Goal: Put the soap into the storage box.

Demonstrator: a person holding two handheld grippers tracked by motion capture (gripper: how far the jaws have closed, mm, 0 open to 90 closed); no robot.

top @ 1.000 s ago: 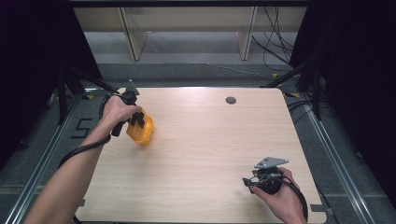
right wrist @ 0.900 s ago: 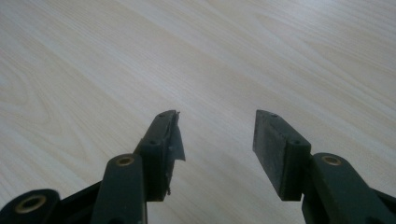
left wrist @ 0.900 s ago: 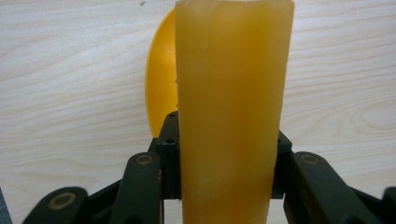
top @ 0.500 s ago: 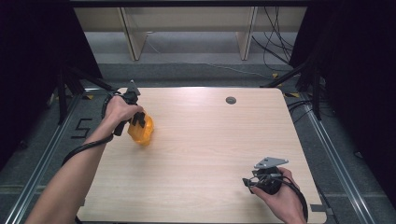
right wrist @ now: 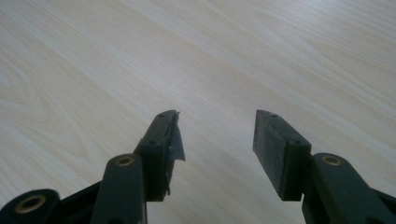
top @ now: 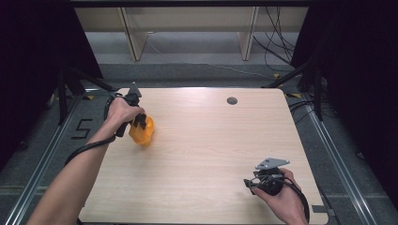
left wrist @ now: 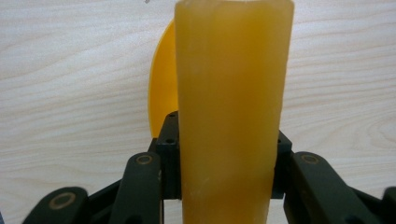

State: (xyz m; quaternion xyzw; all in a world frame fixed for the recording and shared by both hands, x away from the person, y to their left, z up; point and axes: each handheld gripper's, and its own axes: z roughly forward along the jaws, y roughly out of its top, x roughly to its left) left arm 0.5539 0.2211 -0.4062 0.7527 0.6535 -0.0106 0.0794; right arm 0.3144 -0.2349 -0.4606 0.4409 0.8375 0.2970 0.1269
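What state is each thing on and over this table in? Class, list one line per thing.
Orange cup: clamped between the jaws of the left tongs, near the table's left edge.
Left tongs: shut on the cup.
Right tongs: open, nothing between the jaws, over bare wood.
Table: wooden top.

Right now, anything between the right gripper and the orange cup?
Nothing visible. The orange cup is clamped in the left gripper at the table's far left; the right gripper sits open near the right front, bare wood between them.
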